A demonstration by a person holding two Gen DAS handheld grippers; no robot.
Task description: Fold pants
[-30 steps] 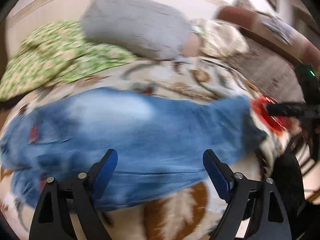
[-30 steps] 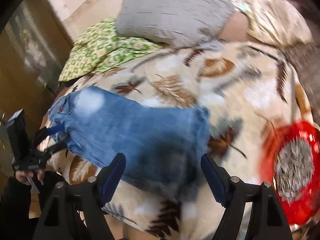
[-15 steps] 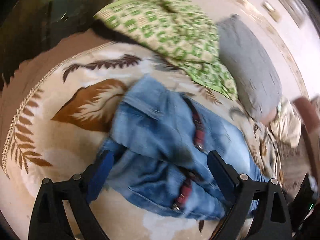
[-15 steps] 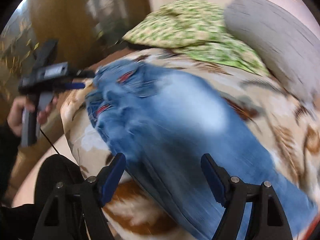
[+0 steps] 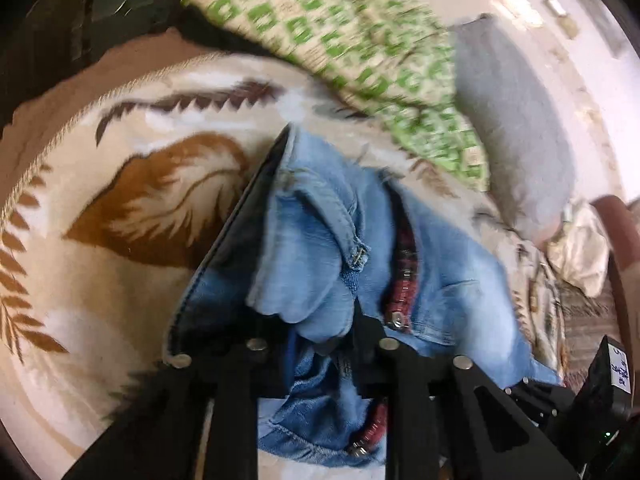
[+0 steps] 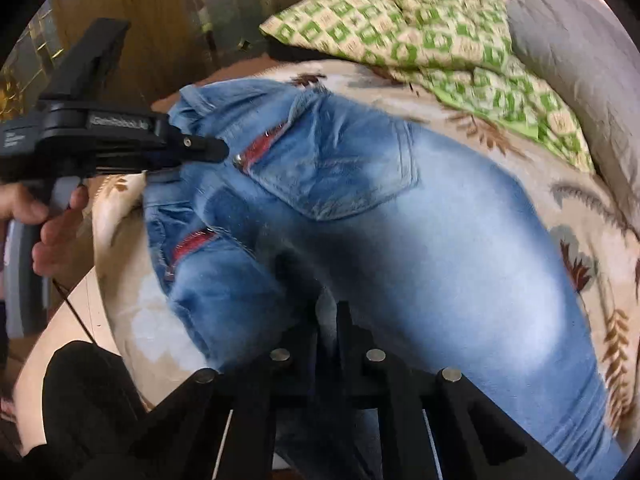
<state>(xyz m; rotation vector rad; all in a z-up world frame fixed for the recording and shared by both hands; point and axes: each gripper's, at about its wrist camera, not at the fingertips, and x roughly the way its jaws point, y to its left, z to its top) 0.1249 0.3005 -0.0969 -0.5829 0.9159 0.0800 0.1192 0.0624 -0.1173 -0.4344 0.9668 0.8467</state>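
Pants [image 6: 400,240], blue denim, lie across the leaf-print blanket [image 5: 120,240], filling mid-frame in both views. My left gripper [image 5: 320,320] is closing on a bunched waistband fold at lower centre; my right gripper [image 6: 328,312] is pressed together on denim near the seat. I judge the cloth heavy, limp and grippy, best held at thick seams.

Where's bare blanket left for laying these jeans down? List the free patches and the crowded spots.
Free: the leaf-print blanket left of the jeans out to its fringed edge, and the strip between the jeans and the grey pillow. Crowded: the head end, under the green checked cloth and pillow, and the waistband, where the left gripper is closing on denim and the right gripper pinches denim.
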